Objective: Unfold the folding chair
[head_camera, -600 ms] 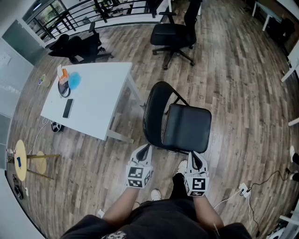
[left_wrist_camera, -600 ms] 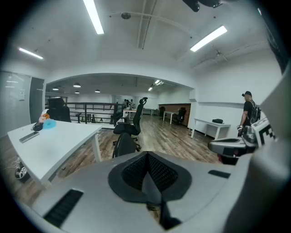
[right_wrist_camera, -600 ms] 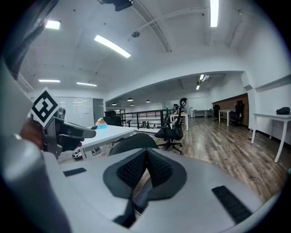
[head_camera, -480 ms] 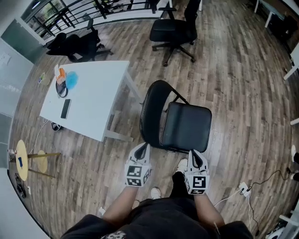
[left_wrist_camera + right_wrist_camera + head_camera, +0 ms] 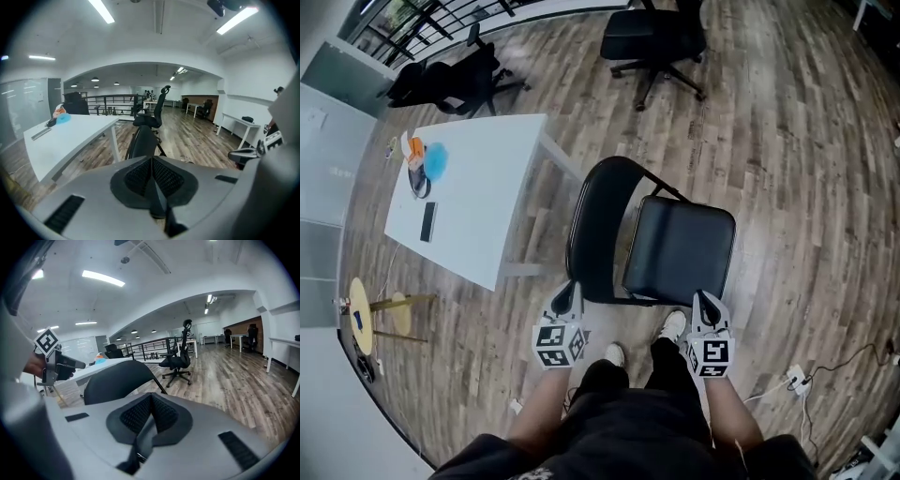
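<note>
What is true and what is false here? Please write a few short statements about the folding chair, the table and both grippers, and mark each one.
1. The folding chair stands open on the floor with its seat down. True.
2. The left gripper grips the chair's backrest. False: its jaws are shut with nothing between them.
3. The right gripper is shut and empty. True.
4. A dark flat device lies on the chair seat. False: the seat is bare; the dark flat device lies on the white table.
5. In the head view, the white table stands to the right of the chair. False: it stands to the chair's left.
</note>
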Demonstrator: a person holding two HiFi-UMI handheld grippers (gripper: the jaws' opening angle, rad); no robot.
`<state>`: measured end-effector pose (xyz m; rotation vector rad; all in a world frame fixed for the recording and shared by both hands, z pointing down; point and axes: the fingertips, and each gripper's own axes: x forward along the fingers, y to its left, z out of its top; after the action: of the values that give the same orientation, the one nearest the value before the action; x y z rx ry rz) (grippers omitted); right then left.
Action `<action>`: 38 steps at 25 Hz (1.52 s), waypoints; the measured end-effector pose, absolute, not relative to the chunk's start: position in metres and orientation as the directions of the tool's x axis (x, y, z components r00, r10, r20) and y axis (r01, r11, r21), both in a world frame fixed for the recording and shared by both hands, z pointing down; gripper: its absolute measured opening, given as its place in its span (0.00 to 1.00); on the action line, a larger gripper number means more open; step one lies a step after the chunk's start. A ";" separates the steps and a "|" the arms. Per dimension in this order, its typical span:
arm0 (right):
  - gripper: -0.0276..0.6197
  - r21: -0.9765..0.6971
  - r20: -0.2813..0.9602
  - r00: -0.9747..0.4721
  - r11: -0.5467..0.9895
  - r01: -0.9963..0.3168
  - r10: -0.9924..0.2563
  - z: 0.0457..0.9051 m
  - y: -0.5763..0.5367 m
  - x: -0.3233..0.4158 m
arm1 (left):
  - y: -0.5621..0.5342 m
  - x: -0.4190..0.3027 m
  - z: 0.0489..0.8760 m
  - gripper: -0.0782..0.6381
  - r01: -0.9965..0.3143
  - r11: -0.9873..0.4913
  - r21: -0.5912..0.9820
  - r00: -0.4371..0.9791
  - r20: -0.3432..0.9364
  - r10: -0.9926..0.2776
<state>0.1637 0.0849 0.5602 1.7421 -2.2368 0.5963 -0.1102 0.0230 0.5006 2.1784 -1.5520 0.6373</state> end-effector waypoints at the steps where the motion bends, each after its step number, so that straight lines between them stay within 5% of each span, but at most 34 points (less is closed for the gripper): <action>1: 0.06 -0.189 0.442 -0.261 0.196 -0.962 -0.858 0.570 0.079 0.167 | 0.016 -0.112 0.503 0.13 -0.949 -0.311 0.051 0.283 0.569 -0.772; 5: 0.07 -0.280 0.499 -0.302 0.179 -0.943 -0.812 0.615 0.062 0.184 | -0.008 -0.116 0.519 0.31 -0.956 -0.291 0.049 0.262 0.596 -0.759; 9: 0.33 -0.408 0.528 -0.349 0.129 -0.904 -0.774 0.659 0.057 0.209 | -0.028 -0.116 0.539 0.46 -0.953 -0.302 0.000 0.232 0.641 -0.732; 13: 0.44 -0.468 0.573 -0.347 0.050 -0.882 -0.742 0.714 0.061 0.241 | -0.046 -0.128 0.564 0.56 -0.961 -0.277 0.019 0.214 0.685 -0.696; 20: 0.59 -0.584 0.638 -0.377 -0.103 -0.805 -0.672 0.852 0.084 0.289 | -0.073 -0.117 0.612 0.57 -0.925 -0.375 0.056 0.299 0.718 -0.629; 35: 0.62 -0.706 0.637 -0.499 -0.187 -0.683 -0.587 1.004 0.041 0.307 | -0.126 -0.063 0.647 0.56 -0.787 -0.534 0.309 0.492 0.837 -0.240; 38: 0.63 -0.729 0.626 -0.524 -0.196 -0.655 -0.577 1.008 0.040 0.305 | -0.130 -0.067 0.648 0.42 -0.809 -0.510 0.291 0.465 0.849 -0.252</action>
<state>0.3047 0.0401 1.0076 1.4979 -1.9490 1.8499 -0.0667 -0.1297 0.6481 2.0054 -0.8808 1.0032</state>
